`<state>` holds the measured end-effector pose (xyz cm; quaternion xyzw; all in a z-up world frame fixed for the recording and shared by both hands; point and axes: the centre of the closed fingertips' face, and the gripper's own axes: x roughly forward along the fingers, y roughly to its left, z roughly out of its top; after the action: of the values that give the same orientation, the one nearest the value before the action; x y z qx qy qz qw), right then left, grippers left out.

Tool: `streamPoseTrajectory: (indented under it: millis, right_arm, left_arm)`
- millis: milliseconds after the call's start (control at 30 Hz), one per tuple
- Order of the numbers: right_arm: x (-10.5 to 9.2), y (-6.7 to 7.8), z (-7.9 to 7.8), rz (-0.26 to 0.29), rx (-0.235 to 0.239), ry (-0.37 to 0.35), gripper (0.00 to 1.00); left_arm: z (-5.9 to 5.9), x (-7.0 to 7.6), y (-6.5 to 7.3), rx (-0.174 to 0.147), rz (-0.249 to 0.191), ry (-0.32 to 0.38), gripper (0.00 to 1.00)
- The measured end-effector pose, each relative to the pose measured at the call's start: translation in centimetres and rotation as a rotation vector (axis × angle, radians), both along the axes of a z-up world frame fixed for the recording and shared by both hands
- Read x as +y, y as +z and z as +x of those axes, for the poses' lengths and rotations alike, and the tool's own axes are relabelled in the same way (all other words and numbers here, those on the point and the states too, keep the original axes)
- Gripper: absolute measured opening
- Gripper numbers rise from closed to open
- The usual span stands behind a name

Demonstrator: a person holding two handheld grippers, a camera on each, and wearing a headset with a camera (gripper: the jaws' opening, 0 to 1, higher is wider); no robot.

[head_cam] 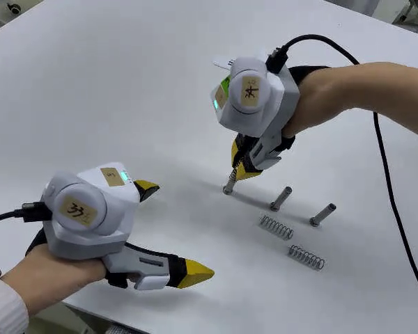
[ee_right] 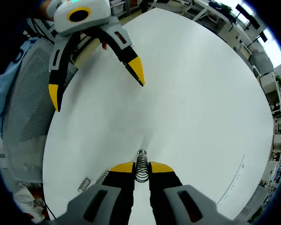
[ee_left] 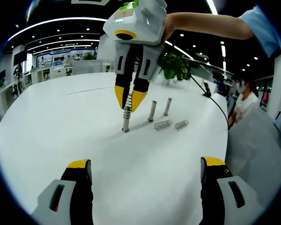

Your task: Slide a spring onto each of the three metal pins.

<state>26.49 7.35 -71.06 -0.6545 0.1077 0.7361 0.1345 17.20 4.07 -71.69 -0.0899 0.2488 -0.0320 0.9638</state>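
White bench [head_cam: 125, 83]: right gripper [head_cam: 240, 167] pinches a spring [ee_right: 141, 166] in its jaws atop a pin [head_cam: 228, 186]; left gripper [head_cam: 173, 229] has jaws wide.

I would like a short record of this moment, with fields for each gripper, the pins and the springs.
right gripper: jaws shut on a spring, held upright over the first pin
first pin: stands on the white table; the spring seems started onto its top end
bare pins: second pin and third pin, both upright, no spring on them
loose springs: near spring and far spring, lying flat on the table beside the bare pins
left gripper: jaws open, empty, apart from the pins
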Motion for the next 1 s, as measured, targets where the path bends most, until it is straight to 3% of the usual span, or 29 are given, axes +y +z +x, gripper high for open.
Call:
streamPoseTrajectory:
  millis: [567,1000]
  right_arm:
    - [0.0,-2.7,0.0,-0.014,-0.003,0.002,0.12]
    - [-0.1,-2.9,-0.3,-0.018,0.005,0.0,0.13]
  left_arm:
    - [-0.1,0.0,-0.2,0.01,-0.006,0.008,0.98]
    - [0.0,0.2,-0.3,0.014,-0.008,0.005,0.97]
